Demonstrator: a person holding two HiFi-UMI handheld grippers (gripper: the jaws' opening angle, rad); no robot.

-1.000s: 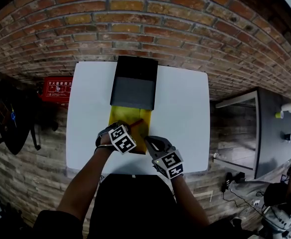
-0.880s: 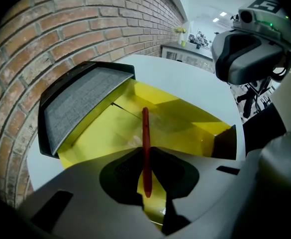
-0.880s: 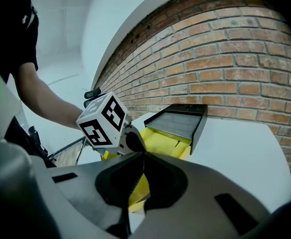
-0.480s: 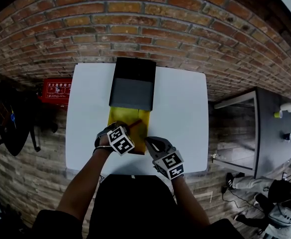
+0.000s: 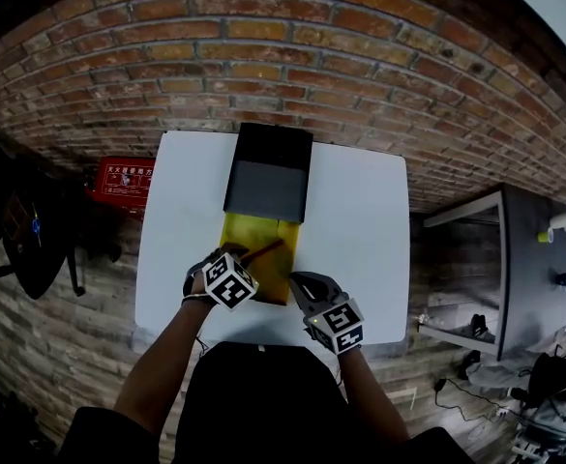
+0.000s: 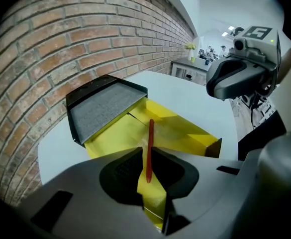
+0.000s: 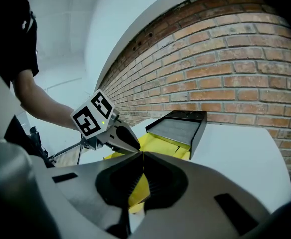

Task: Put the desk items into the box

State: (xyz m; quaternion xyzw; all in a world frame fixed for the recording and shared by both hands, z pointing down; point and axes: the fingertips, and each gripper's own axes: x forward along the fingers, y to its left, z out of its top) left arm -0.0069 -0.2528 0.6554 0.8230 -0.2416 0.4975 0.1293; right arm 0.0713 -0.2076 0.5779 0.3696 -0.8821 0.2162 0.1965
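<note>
An open box stands on the white table: a yellow tray with a black lid folded back behind it. My left gripper is shut on a thin red pen, which points out over the yellow tray. In the left gripper view the pen sticks up between the jaws above the tray. My right gripper hangs at the tray's near right corner, shut with nothing in it. Its view shows the left gripper and the lid.
A brick wall runs behind the table. A red case lies on the floor at the left beside a dark chair. A grey cabinet stands at the right. The table surface to the right of the box is bare white.
The left gripper with the red pen has drawn back slightly toward the tray's near edge. The right gripper has stayed about where it was.
</note>
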